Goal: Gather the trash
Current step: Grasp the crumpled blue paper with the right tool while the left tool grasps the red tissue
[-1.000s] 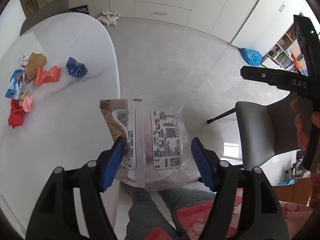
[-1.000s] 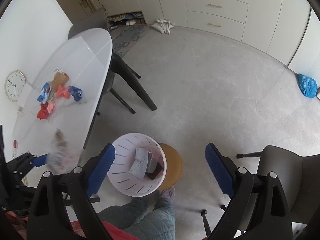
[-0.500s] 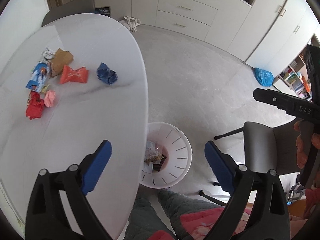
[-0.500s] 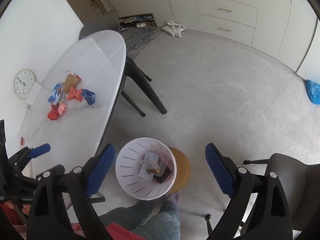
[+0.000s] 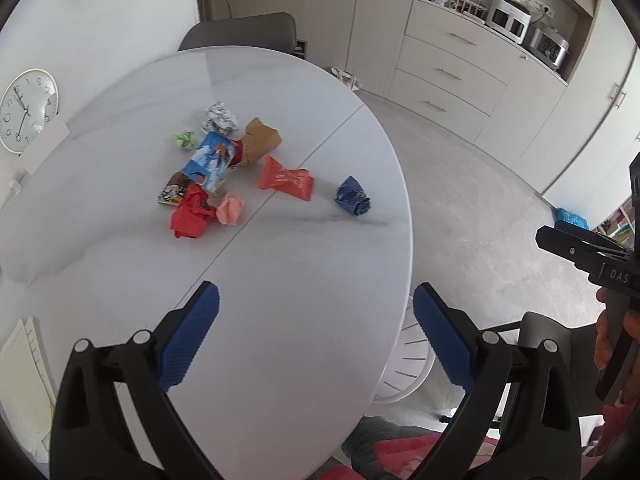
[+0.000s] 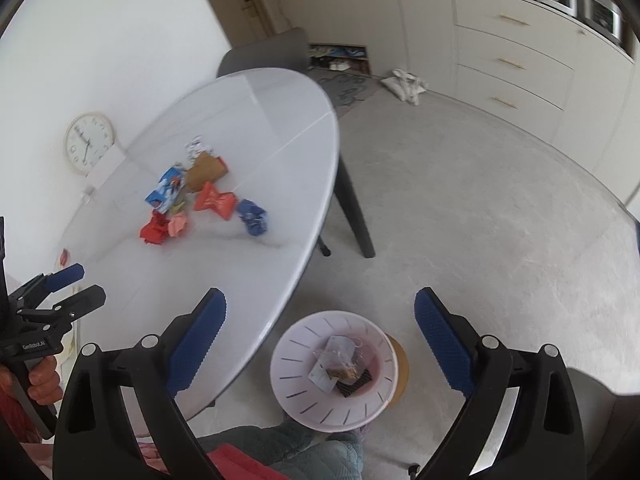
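Several pieces of trash lie in a heap on the white oval table (image 5: 288, 280): a blue crumpled wrapper (image 5: 353, 201), an orange-red packet (image 5: 286, 179), a brown paper bag (image 5: 260, 142), a blue carton (image 5: 210, 162), a red wad (image 5: 191, 216) and a pink ball (image 5: 231, 209). My left gripper (image 5: 316, 300) hovers over the near part of the table, its jaws opening with nothing between them. My right gripper (image 6: 320, 300) stands open and empty above the table edge and the white bin (image 6: 288, 360). The clear snack bag (image 6: 340, 360) lies inside the bin.
A grey chair (image 5: 240, 34) stands at the table's far end, another (image 5: 536, 332) near the bin. A clock (image 5: 26, 110) leans on the wall. Papers (image 5: 24, 360) lie at the table's near left. The person's legs (image 6: 304, 452) are below the bin.
The left gripper let go of the clear snack bag, which dropped into the bin, then swung up and left over the table. The right gripper rose and shifted slightly, staying open.
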The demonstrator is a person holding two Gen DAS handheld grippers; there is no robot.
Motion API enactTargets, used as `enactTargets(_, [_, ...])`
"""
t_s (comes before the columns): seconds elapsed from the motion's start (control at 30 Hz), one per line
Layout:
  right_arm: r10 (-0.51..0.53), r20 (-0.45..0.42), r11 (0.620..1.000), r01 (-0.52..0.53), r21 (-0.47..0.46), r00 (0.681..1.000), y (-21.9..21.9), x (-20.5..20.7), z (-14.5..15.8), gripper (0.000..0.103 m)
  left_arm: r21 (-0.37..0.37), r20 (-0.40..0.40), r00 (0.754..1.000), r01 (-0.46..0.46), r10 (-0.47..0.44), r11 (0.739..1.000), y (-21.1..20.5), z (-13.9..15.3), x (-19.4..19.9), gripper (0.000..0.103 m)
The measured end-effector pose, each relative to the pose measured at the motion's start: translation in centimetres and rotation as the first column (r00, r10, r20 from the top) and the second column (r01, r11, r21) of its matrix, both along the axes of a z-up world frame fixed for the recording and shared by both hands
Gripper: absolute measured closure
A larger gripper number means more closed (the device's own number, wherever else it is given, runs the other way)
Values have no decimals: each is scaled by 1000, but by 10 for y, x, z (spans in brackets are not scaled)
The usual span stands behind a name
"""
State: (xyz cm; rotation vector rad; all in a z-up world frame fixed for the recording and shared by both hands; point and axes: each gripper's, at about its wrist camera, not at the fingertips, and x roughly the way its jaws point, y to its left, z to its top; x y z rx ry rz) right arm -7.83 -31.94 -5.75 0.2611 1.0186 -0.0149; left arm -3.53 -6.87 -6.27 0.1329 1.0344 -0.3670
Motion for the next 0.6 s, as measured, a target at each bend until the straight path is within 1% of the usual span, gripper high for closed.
enactTargets(0.13, [98, -12, 995, -98, -25, 995, 30, 42, -17, 8, 14, 11, 998, -54, 54, 998, 24, 1, 8, 10])
enactTargets(0.27, [202, -42, 978, -204, -50, 979, 62, 97, -50, 8, 28, 17, 995, -100, 99, 995, 45, -1, 18, 10])
enactTargets(0.37, [250, -61, 964, -255, -71, 966, 78, 125, -73, 9, 35, 17, 992, -129, 129, 991, 59, -3, 27, 10])
enactTargets(0.4, [262, -76, 960, -268, -83, 962, 83, 134, -82, 11, 39, 15, 990, -140, 139, 989, 63, -5, 31, 10])
enactTargets(0.43, [270, -94, 956, -278, -97, 958, 88, 142, -90, 17, 41, 13, 989, -146, 146, 988, 66, -7, 34, 10])
enactTargets(0.47, [280, -116, 950, -292, -107, 953, 91, 151, -100, 20, 43, 8, 988, -154, 154, 987, 69, -10, 40, 10])
enactTargets(0.5, [286, -135, 947, -302, -111, 949, 94, 158, -109, 22, 46, 4, 987, -160, 160, 986, 72, -14, 45, 10])
enactTargets(0.57, [288, -164, 944, -308, -115, 944, 95, 166, -121, 30, 52, -5, 985, -171, 171, 984, 77, -22, 58, 10])
enactTargets(0.6, [288, -182, 944, -311, -113, 940, 96, 171, -127, 33, 59, -11, 984, -174, 175, 983, 78, -27, 64, 10])
